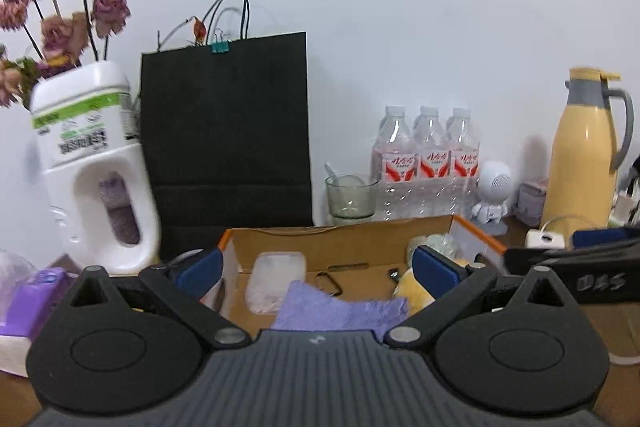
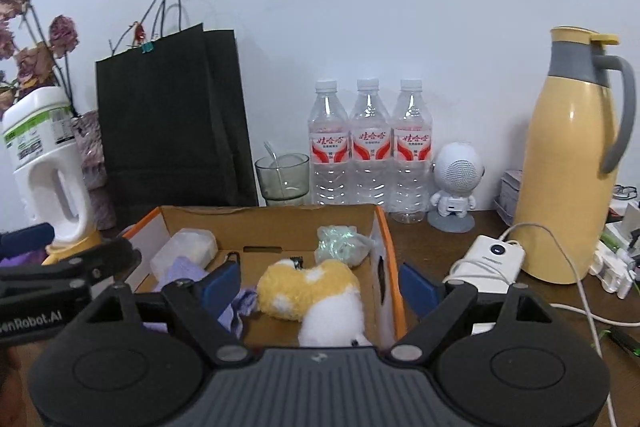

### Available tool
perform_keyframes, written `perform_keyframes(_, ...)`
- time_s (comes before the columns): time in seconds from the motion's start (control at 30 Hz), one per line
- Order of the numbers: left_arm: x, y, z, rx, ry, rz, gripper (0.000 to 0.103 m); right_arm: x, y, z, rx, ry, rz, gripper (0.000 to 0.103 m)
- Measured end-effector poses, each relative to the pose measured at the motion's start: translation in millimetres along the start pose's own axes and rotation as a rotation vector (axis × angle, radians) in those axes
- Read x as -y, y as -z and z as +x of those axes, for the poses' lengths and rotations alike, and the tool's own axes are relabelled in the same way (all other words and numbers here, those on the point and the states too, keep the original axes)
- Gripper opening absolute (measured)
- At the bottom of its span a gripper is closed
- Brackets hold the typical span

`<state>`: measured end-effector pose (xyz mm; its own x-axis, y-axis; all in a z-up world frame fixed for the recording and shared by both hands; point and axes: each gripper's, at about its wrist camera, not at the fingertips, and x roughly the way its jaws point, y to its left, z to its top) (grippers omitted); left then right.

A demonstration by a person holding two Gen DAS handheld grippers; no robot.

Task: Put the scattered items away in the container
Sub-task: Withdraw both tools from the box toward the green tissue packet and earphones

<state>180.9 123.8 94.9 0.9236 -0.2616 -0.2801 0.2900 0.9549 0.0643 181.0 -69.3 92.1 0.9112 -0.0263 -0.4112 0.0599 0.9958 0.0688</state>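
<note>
The cardboard box (image 2: 276, 227) stands on the table before me, and inside lie a purple cloth (image 1: 340, 311), a yellow and white plush toy (image 2: 316, 291) and a clear plastic tub (image 1: 276, 279). My left gripper (image 1: 316, 267) and my right gripper (image 2: 320, 287) are both wide open and grip nothing. Only the right view shows a white power bank (image 2: 488, 259) beside the box; only the left view shows a purple pack (image 1: 36, 299).
</note>
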Motion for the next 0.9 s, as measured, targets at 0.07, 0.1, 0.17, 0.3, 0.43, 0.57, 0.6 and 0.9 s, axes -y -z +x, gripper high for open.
perform_keyframes(0.07,0.1,8.0,-13.5,0.003,-0.013,0.034,0.103,4.5,9.6,-14.6,0.013,-0.002,-0.003,0.086)
perform_keyframes(0.1,-0.1,12.7,-20.2,-0.003,-0.017,0.046,0.103,7.0,16.5,-23.5,0.015,-0.007,-0.006,0.086)
perform_keyframes(0.17,1.7,23.7,-33.5,-0.051,-0.022,0.071,0.103,9.8,29.8,-39.0,0.002,-0.009,0.002,0.086)
perform_keyframes(0.3,2.9,51.8,-66.6,-0.123,0.045,0.080,0.103,12.6,61.9,-70.2,-0.041,-0.066,-0.006,0.086)
perform_keyframes(0.43,4.0,80.6,-93.2,-0.187,0.112,0.077,0.103,8.7,96.9,-98.9,-0.087,-0.125,-0.034,0.086)
perform_keyframes(0.57,5.2,99.9,-110.5,-0.233,0.149,0.071,0.103,-2.8,119.5,-121.2,-0.111,-0.151,-0.126,0.085)
perform_keyframes(0.6,5.7,102.7,-112.1,-0.237,0.159,0.071,0.103,-6.7,121.6,-122.9,-0.113,-0.148,-0.163,0.084)
perform_keyframes(0.9,-11.0,96.4,-79.4,-0.286,0.100,-0.059,0.103,-32.8,96.4,-74.4,-0.058,-0.173,-0.252,0.076)
